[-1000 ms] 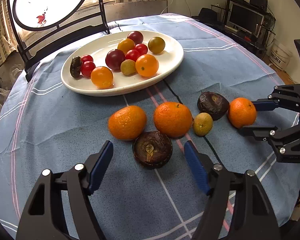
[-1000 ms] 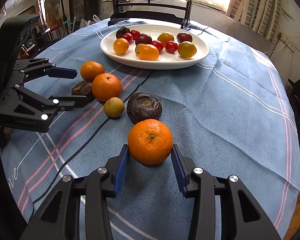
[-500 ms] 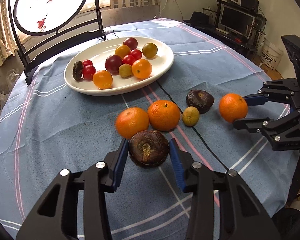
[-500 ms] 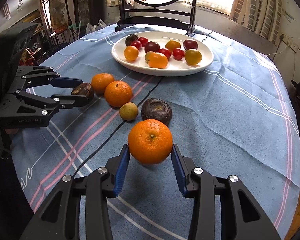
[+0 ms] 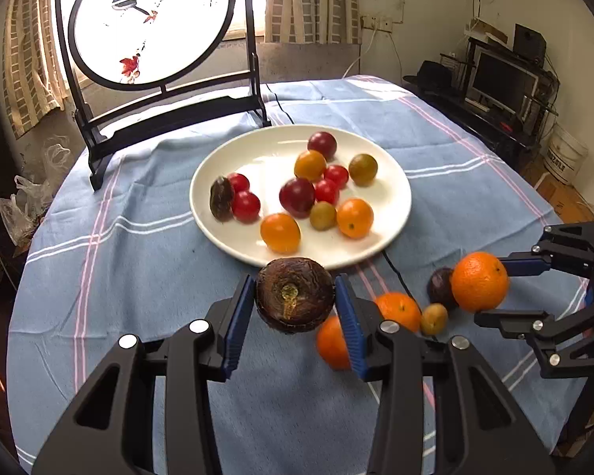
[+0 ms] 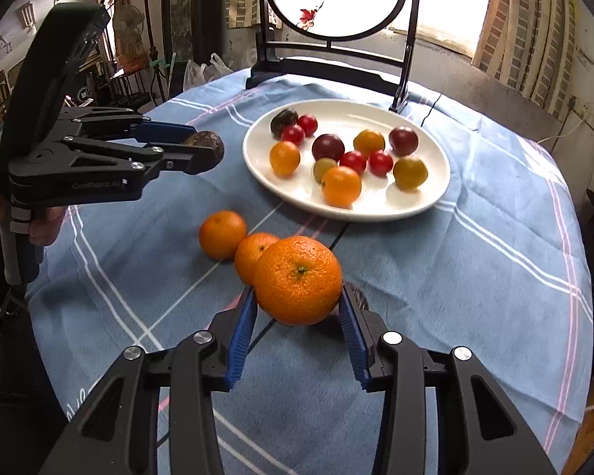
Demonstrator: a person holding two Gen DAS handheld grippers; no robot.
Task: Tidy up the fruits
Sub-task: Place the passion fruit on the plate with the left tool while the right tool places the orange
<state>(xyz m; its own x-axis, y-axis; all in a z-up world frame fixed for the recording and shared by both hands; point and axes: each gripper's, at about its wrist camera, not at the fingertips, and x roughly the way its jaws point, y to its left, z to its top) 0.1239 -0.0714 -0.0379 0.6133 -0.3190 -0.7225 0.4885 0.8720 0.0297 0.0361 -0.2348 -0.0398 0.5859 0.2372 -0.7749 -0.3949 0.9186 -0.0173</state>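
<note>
My left gripper [image 5: 295,308] is shut on a dark brown wrinkled fruit [image 5: 294,295] and holds it above the cloth, just short of the white plate [image 5: 396,202]. My right gripper [image 6: 297,308] is shut on a large orange [image 6: 298,279], also lifted; it shows at the right of the left wrist view [image 5: 480,287]. The plate [image 6: 435,194] holds several small red, orange and green fruits and a dark one. Two oranges [image 6: 222,233] lie on the cloth, with a small green fruit [image 5: 433,318] and a second dark fruit [image 5: 439,287].
A round blue checked tablecloth [image 5: 138,277] covers the table. A black stand with a round painted screen [image 5: 150,19] stands behind the plate. The left gripper's body [image 6: 79,158] hangs over the left of the table in the right wrist view.
My left gripper closed on the dark fruit and lifted it toward the plate. My right gripper lifted the orange off the cloth.
</note>
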